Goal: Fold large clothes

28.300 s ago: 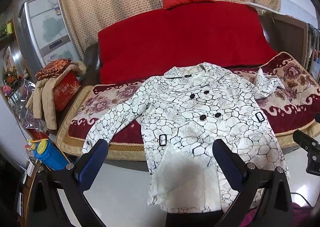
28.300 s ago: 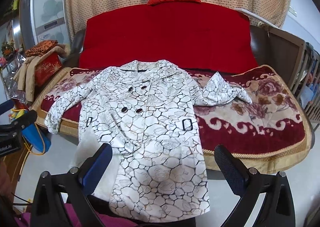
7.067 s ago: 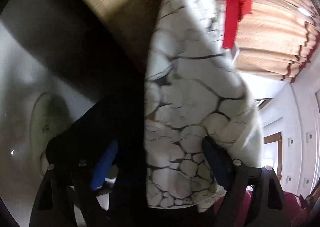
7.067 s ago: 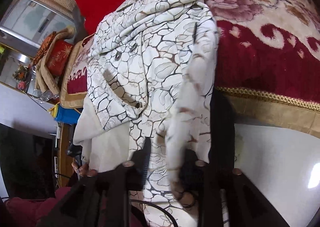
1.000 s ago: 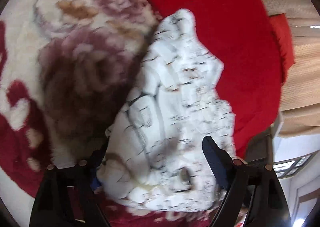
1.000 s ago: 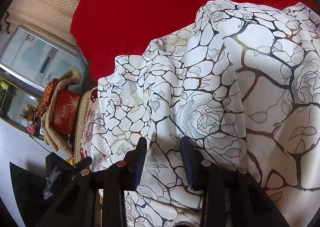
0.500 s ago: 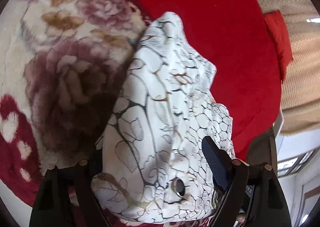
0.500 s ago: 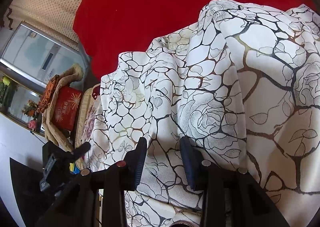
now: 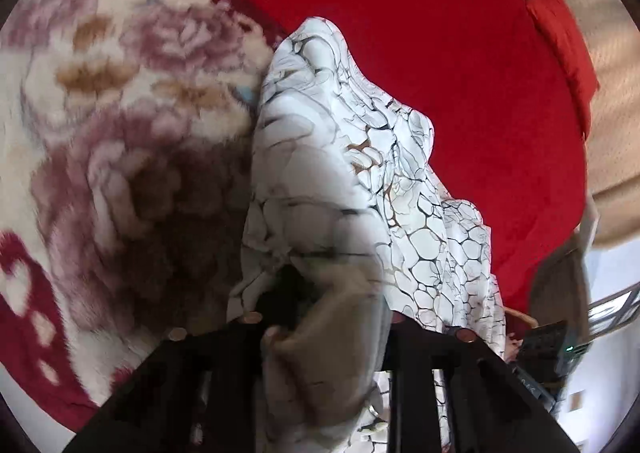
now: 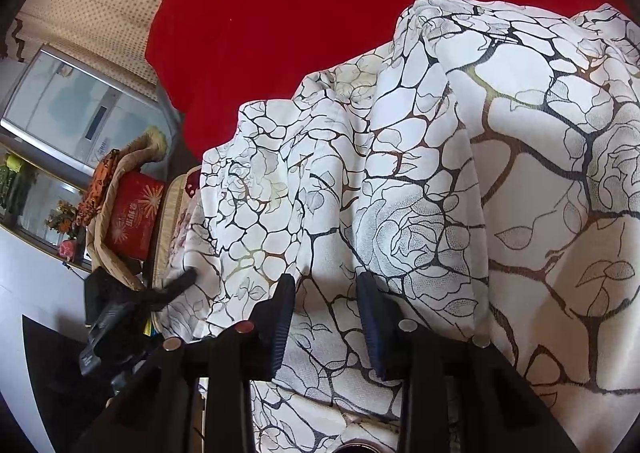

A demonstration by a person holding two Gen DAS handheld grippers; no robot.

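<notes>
The white coat (image 9: 360, 181) with a black cracked-stone and rose print is bunched up on the sofa. In the left wrist view my left gripper (image 9: 320, 317) is shut on a fold of the coat; cloth drapes over the jaws and hides the fingertips. In the right wrist view the coat (image 10: 460, 173) fills the frame. My right gripper (image 10: 326, 293) is narrowly closed on a ridge of the coat, its blue pads (image 10: 370, 317) pressing the fabric from both sides. The left gripper (image 10: 172, 289) shows at the coat's far left edge.
A floral blanket (image 9: 100, 133) covers the sofa seat, with the red sofa back (image 9: 460, 73) and a red cushion (image 9: 564, 41) behind. A red box (image 10: 132, 219) under a tan jacket, a cabinet (image 10: 76, 113) and a dotted curtain (image 10: 100, 1) stand at the left.
My left gripper has closed from wide open onto a fold of the coat and the cloth is lifted over its jaws. My right gripper keeps its grip and has barely moved.
</notes>
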